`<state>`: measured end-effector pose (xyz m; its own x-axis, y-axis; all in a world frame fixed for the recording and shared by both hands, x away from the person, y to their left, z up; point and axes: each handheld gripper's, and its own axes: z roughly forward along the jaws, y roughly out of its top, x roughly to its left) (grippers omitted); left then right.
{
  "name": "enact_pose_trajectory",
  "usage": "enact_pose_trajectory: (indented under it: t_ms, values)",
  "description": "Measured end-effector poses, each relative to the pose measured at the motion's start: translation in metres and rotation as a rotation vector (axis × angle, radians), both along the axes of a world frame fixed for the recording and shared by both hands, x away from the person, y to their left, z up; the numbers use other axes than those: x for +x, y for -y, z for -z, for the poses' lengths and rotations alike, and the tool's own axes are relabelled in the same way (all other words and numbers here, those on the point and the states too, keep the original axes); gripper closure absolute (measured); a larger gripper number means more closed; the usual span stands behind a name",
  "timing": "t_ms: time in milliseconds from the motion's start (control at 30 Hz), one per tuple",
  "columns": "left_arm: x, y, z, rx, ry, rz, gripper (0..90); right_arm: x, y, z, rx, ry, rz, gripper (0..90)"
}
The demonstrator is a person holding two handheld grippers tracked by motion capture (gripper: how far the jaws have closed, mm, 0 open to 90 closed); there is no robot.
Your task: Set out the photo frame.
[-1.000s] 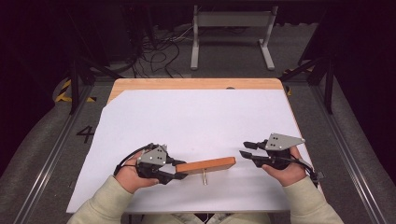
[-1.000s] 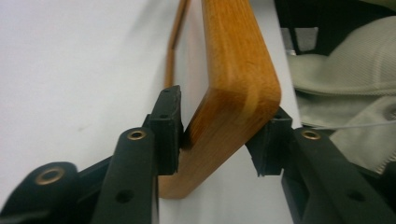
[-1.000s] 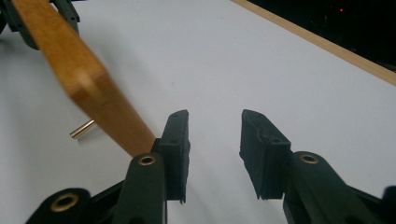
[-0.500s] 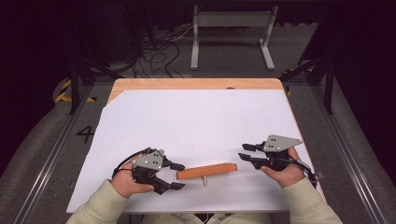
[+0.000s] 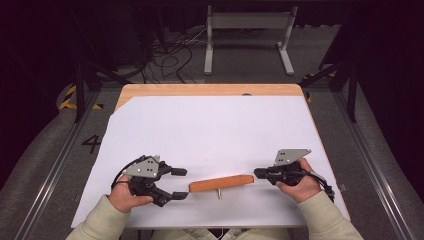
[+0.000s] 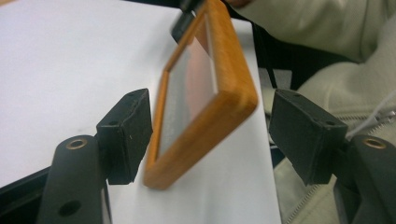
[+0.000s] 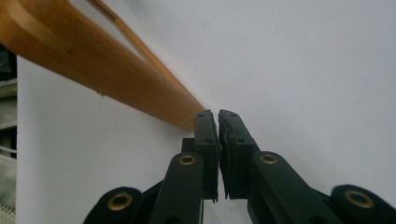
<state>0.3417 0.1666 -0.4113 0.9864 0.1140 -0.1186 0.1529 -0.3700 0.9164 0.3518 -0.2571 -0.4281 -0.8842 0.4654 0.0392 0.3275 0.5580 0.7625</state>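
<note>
Left hand-held gripper (image 5: pixel 179 184) has just been opening; I see its jaws released, the wooden frame's (image 5: pixel 221 183) end between them, untouched. Right hand-held gripper (image 5: pixel 258 173) has just clenched, tips at the frame's other end. It lies near the tabletop's (image 5: pixel 210 90) front edge on white paper (image 5: pixel 215 130), open room beyond.

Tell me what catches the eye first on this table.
The orange wooden frame stands out on the white sheet near the front edge, between the two grippers. The left gripper has just been opening, its jaws standing apart on either side of the frame's end without pressing it. The right gripper is shut, its tip at the frame's other end.
</note>
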Motion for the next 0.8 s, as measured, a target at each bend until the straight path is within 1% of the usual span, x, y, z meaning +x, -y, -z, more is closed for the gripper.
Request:
enact_pose_trajectory:
  t_ms: [33, 67, 167, 200, 233, 300, 333, 367, 433, 467, 500, 533, 567, 667, 767, 800]
  values:
    - [0.001, -0.002, -0.001, -0.005, -0.007, -0.011, 30.5, 0.000, -0.002, 0.002, -0.009, -0.007, -0.011, 88.7]
    - [0.002, -0.003, -0.002, -0.016, 0.006, -0.029, 30.5, 0.000, -0.003, 0.003, -0.017, -0.016, -0.020, 89.4]
    - [0.006, -0.008, -0.003, -0.039, 0.010, -0.091, 30.4, -0.001, -0.007, 0.006, -0.028, -0.039, -0.037, 90.0]
    - [0.007, -0.009, -0.003, -0.035, 0.008, -0.129, 30.5, -0.001, -0.008, 0.007, -0.030, -0.046, -0.044, 90.0]
    - [0.009, -0.010, -0.003, -0.017, 0.013, -0.162, 30.6, -0.001, -0.009, 0.008, -0.035, -0.052, -0.052, 90.0]
    - [0.012, -0.012, -0.001, 0.002, 0.018, -0.223, 30.7, -0.001, -0.011, 0.010, -0.039, -0.063, -0.060, 90.0]
    - [0.014, -0.013, -0.001, 0.009, 0.019, -0.244, 30.7, -0.001, -0.012, 0.010, -0.045, -0.068, -0.066, 90.0]
    - [0.016, -0.015, 0.000, 0.016, 0.015, -0.282, 30.6, -0.001, -0.013, 0.011, -0.047, -0.073, -0.071, 90.0]
    - [0.020, -0.018, 0.001, 0.016, 0.012, -0.329, 30.3, -0.002, -0.016, 0.013, -0.053, -0.082, -0.085, 90.0]
    - [0.020, -0.018, 0.001, 0.016, 0.012, -0.329, 30.2, -0.002, -0.016, 0.013, -0.053, -0.082, -0.085, 90.0]
    - [0.021, -0.019, 0.002, 0.026, 0.016, -0.354, 30.2, -0.003, -0.018, 0.014, -0.060, -0.087, -0.090, 90.0]
    - [0.022, -0.020, 0.003, 0.030, 0.011, -0.369, 30.1, -0.003, -0.019, 0.016, -0.062, -0.092, -0.096, 90.0]
    - [0.022, -0.020, 0.003, 0.041, 0.003, -0.383, 29.8, -0.003, -0.021, 0.017, -0.063, -0.099, -0.101, 90.0]
    - [0.025, -0.019, 0.006, 0.079, 0.002, -0.421, 29.4, -0.003, -0.023, 0.018, -0.070, -0.103, -0.107, 90.0]
    - [0.027, -0.019, 0.007, 0.103, -0.002, -0.447, 29.2, -0.003, -0.024, 0.019, -0.069, -0.110, -0.110, 90.0]
    - [0.028, -0.019, 0.008, 0.104, -0.002, -0.456, 29.1, -0.003, -0.025, 0.020, -0.069, -0.110, -0.112, 90.0]
